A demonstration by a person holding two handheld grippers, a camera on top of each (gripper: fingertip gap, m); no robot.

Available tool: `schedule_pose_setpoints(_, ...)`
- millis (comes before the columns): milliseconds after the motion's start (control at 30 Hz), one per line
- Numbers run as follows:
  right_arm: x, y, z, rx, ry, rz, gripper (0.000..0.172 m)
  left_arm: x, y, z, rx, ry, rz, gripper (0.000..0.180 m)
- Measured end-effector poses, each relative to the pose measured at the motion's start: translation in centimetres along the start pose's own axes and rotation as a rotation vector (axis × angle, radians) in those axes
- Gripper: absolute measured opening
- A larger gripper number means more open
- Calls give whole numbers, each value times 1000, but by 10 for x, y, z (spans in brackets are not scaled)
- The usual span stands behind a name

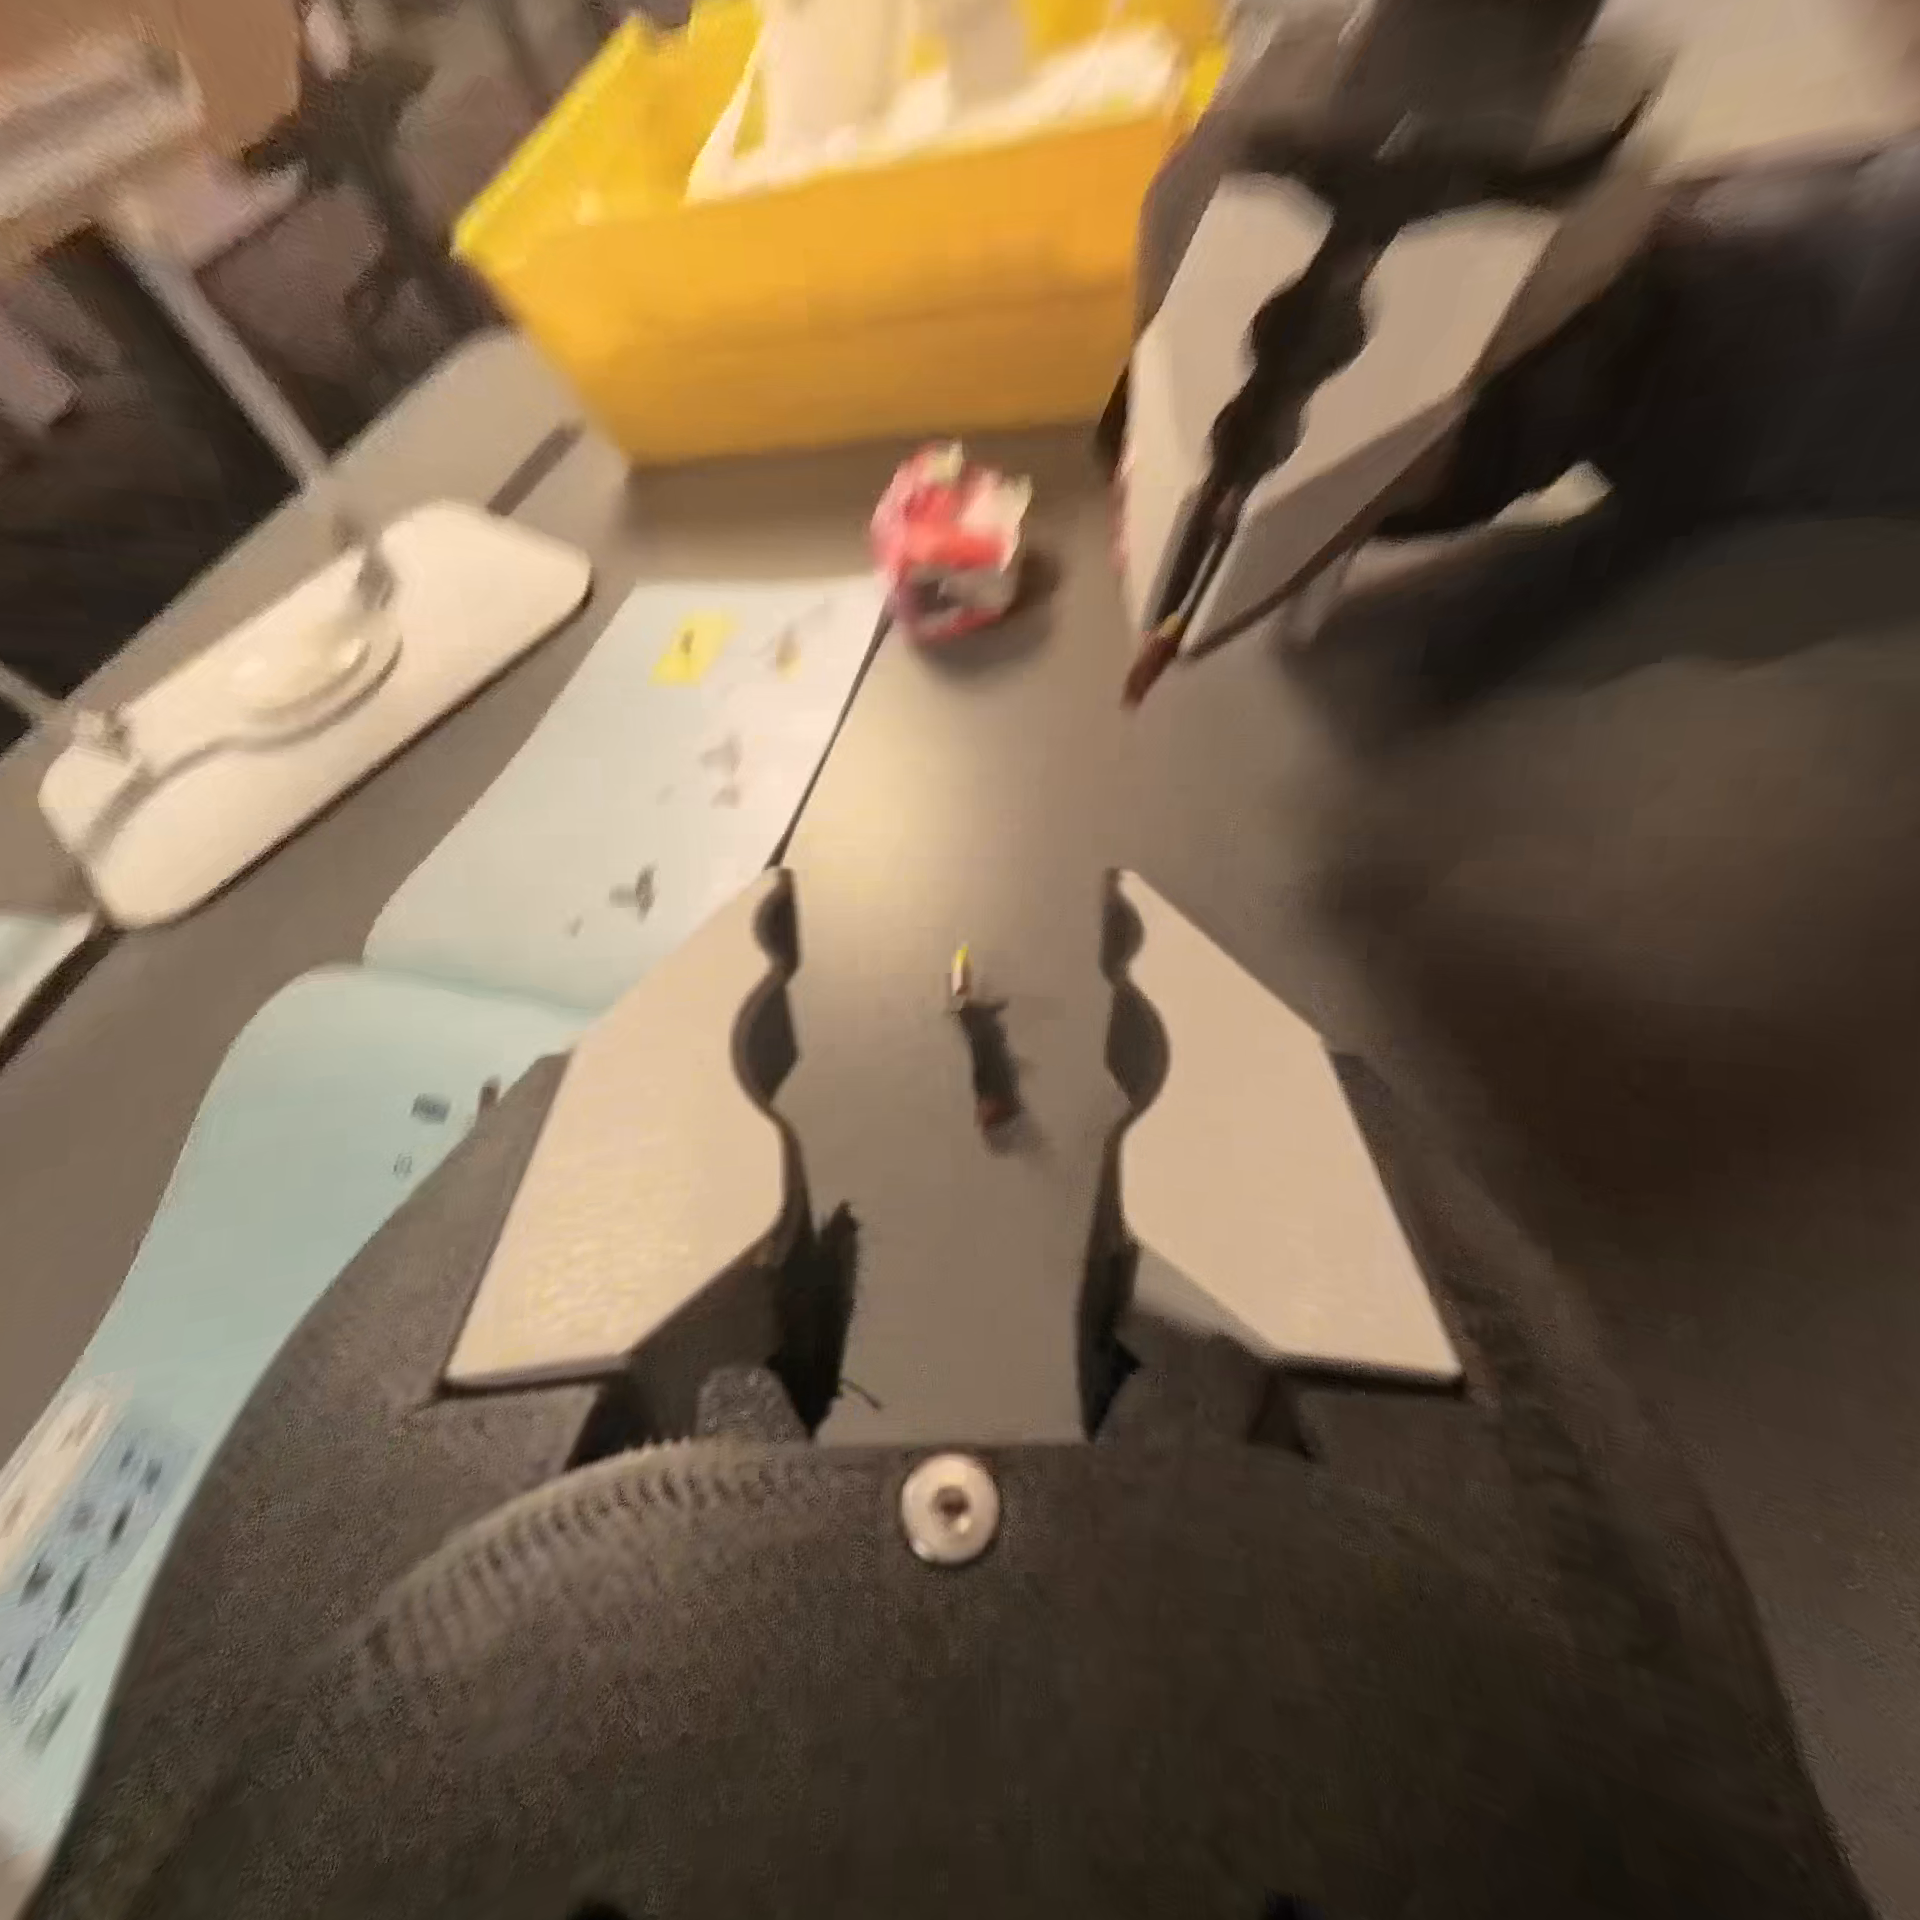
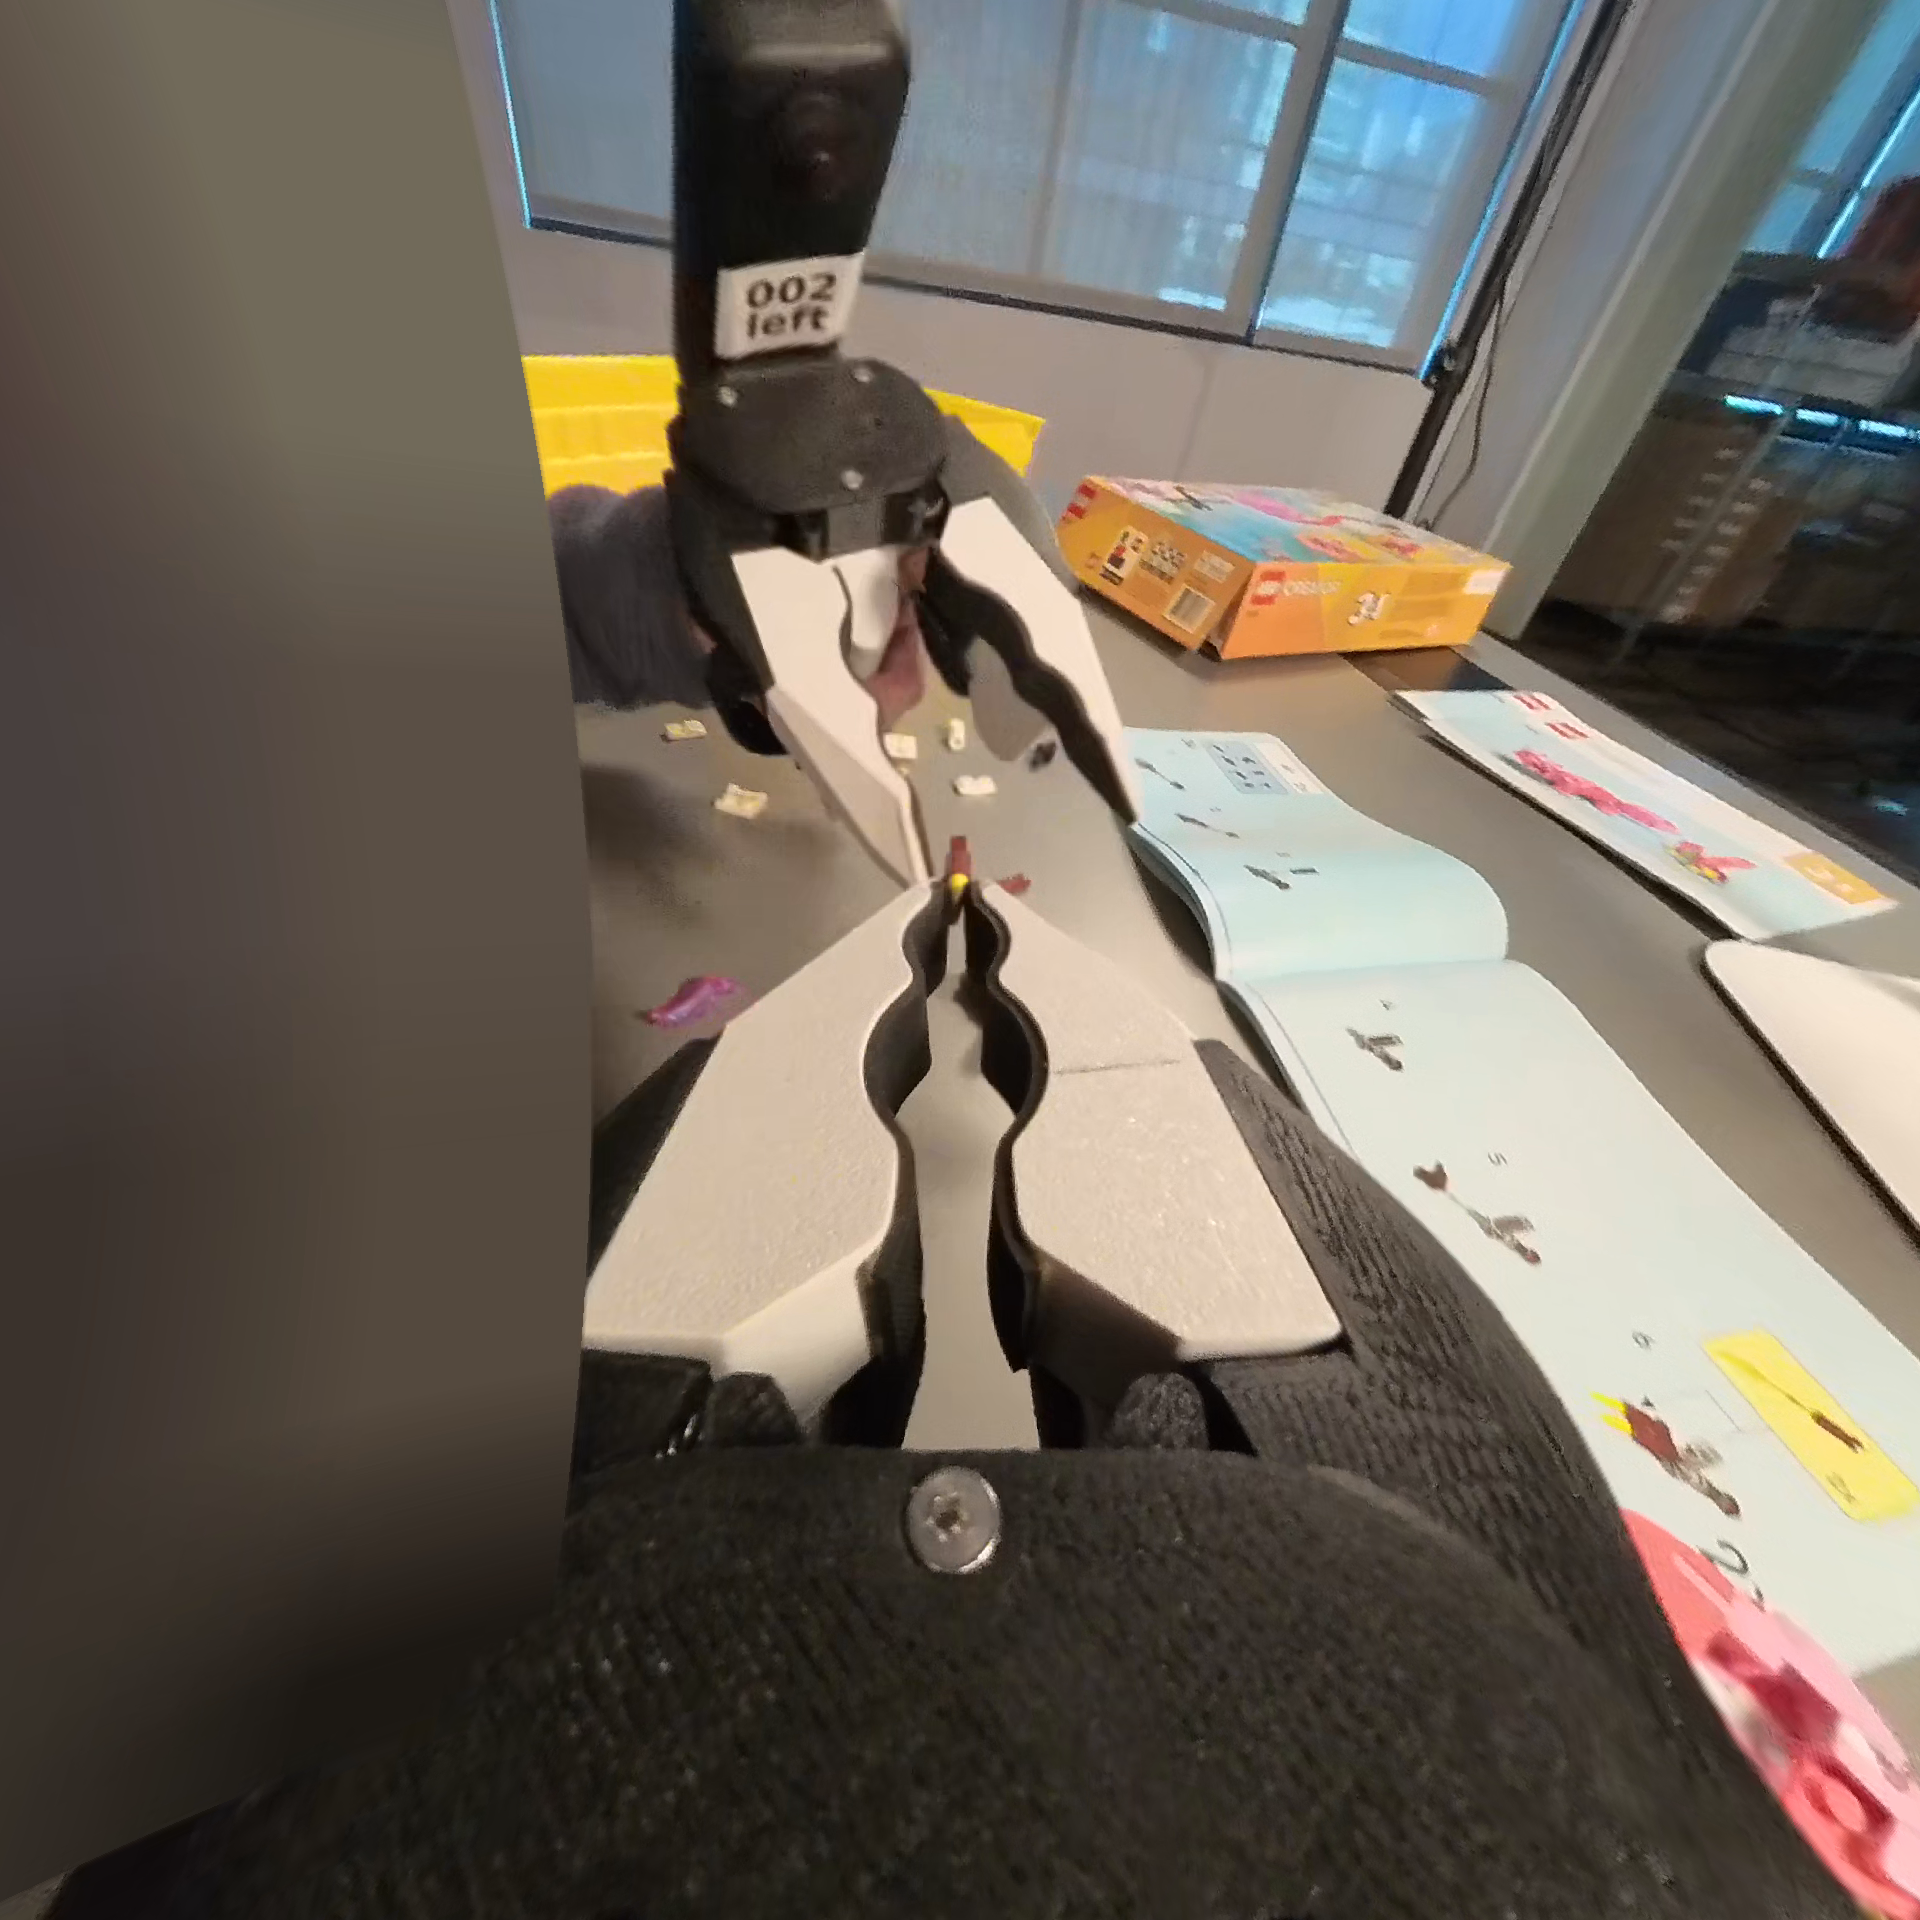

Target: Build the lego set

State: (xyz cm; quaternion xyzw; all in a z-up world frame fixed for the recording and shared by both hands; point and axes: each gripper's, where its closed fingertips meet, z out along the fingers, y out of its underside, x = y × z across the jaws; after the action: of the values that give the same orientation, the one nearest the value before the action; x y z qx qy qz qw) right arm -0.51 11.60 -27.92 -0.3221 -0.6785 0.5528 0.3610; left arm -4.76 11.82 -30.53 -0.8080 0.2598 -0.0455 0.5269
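Observation:
My left gripper [image 1: 951, 883] is open just above the dark table [image 1: 1351, 1039]. A small dark piece with a yellow tip [image 1: 977, 1049] lies on the table between its fingers, and neither pad touches it. My right gripper [image 2: 956, 899] is shut, pinching a small dark red piece with a yellow end [image 2: 957, 878] at its fingertips. In the left wrist view the right gripper [image 1: 1169, 644] hangs at the upper right, tips down, with that piece sticking out below them. In the right wrist view the left gripper [image 2: 1023, 842] faces me, open, close ahead.
A yellow bin [image 1: 831, 312] stands at the back, with a red and white crumpled thing [image 1: 951, 561] before it. An open pale blue booklet [image 2: 1403, 935] and a white tray [image 1: 312, 675] lie to one side. An orange box [image 2: 1278, 582], small white pieces [image 2: 977, 784] and a magenta piece [image 2: 691, 1000] are on the table. The gap from one gripper's tips to the other's is roughly 5 cm.

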Motion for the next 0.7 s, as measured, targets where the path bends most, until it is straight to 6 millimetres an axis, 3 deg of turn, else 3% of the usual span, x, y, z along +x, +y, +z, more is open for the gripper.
schedule_pose_setpoints(100,6,14,-1,-62,8,13,0,-2,36,10,-198,16,-77,66)
schedule_pose_setpoints(233,2,27,2,-130,-22,20,1,5,56,16,-283,82,-150,51)
schedule_pose_setpoints(500,-1,37,4,-197,-31,13,1,14,59,23,-285,112,-47,8)
schedule_pose_setpoints(600,-1,44,4,-246,-29,-3,1,17,57,25,-284,114,9,7)
schedule_pose_setpoints(700,-2,49,2,-274,-48,13,0,30,39,27,-197,171,4,6)
